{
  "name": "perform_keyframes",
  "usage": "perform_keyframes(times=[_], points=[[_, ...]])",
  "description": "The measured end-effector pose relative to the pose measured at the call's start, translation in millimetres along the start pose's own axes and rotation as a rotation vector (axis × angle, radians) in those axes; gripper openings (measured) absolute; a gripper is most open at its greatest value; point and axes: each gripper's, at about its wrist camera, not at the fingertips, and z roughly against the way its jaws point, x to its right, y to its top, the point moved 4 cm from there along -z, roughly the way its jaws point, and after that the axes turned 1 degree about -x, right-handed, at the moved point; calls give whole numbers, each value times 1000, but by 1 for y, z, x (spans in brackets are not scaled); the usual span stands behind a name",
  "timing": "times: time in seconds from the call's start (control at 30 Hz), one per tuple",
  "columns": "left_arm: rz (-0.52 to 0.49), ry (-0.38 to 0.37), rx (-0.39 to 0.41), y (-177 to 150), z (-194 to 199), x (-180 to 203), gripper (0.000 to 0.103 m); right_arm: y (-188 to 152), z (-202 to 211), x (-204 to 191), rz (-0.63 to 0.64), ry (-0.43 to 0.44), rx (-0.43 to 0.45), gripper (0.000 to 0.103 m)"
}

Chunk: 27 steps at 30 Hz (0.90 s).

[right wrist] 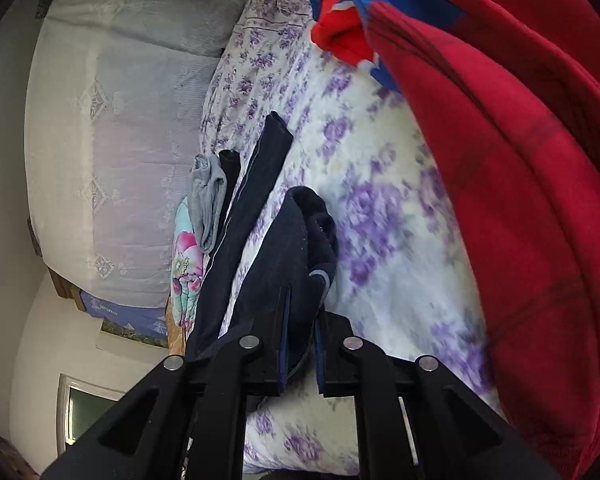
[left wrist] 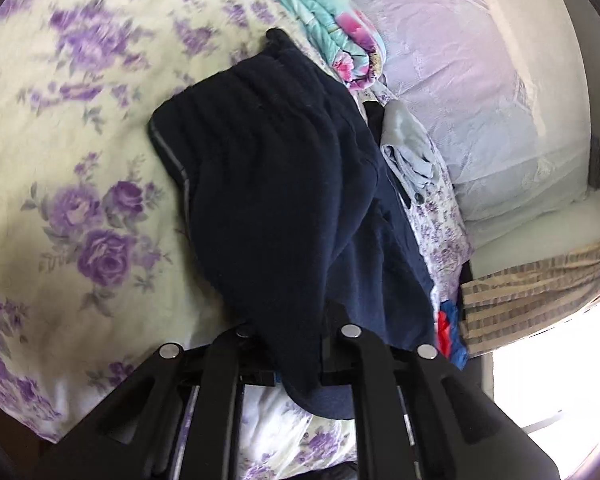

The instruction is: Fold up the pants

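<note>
Dark navy pants (left wrist: 268, 184) hang above a bed with a purple-flowered sheet (left wrist: 80, 140). My left gripper (left wrist: 300, 344) is shut on the pants, whose cloth drapes over and hides the fingertips. The ribbed waistband and a grey side stripe (left wrist: 172, 156) show on the left. In the right wrist view my right gripper (right wrist: 300, 344) is shut on another part of the same pants (right wrist: 284, 264). A long leg of the pants (right wrist: 252, 200) trails away over the sheet (right wrist: 380, 220).
A red blanket (right wrist: 520, 200) and a blue-and-red cloth (right wrist: 356, 8) lie at the right. A folded floral quilt (left wrist: 332, 28), a grey garment (left wrist: 408, 152) and a pale pillow (left wrist: 480, 100) lie by the headboard. A striped cloth (left wrist: 532, 292) hangs off the bed.
</note>
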Motion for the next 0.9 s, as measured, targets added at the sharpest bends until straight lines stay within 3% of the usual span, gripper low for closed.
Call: perform_keyframes(times=[0.07, 0.17, 0.33, 0.43, 0.53, 0.63, 0.7, 0.8, 0.87, 0.9], points=[[15, -8, -21, 8, -4, 1, 9, -1, -1, -3, 13, 2, -11, 10], [-61, 10, -6, 28, -2, 27, 9, 24, -9, -39, 100, 12, -11, 10], [-146, -71, 127, 59, 37, 83, 9, 68, 1, -158, 331, 159, 93, 10], [-184, -80, 146, 55, 51, 91, 10, 64, 23, -184, 447, 190, 132, 10], [-155, -21, 84, 31, 35, 58, 10, 44, 20, -130, 409, 76, 86, 10], [-30, -23, -41, 2, 4, 5, 10, 21, 2, -26, 190, -64, -8, 10], [20, -34, -59, -7, -4, -12, 11, 11, -3, 23, 44, -76, -43, 10], [9, -55, -53, -6, 3, -11, 12, 8, 1, 26, 36, -35, -25, 10], [-47, 15, -48, -4, 6, -5, 21, 11, 1, 16, 78, -58, -16, 15], [-81, 77, -24, -3, 11, -3, 33, 12, -1, 15, 94, -117, -25, 21]])
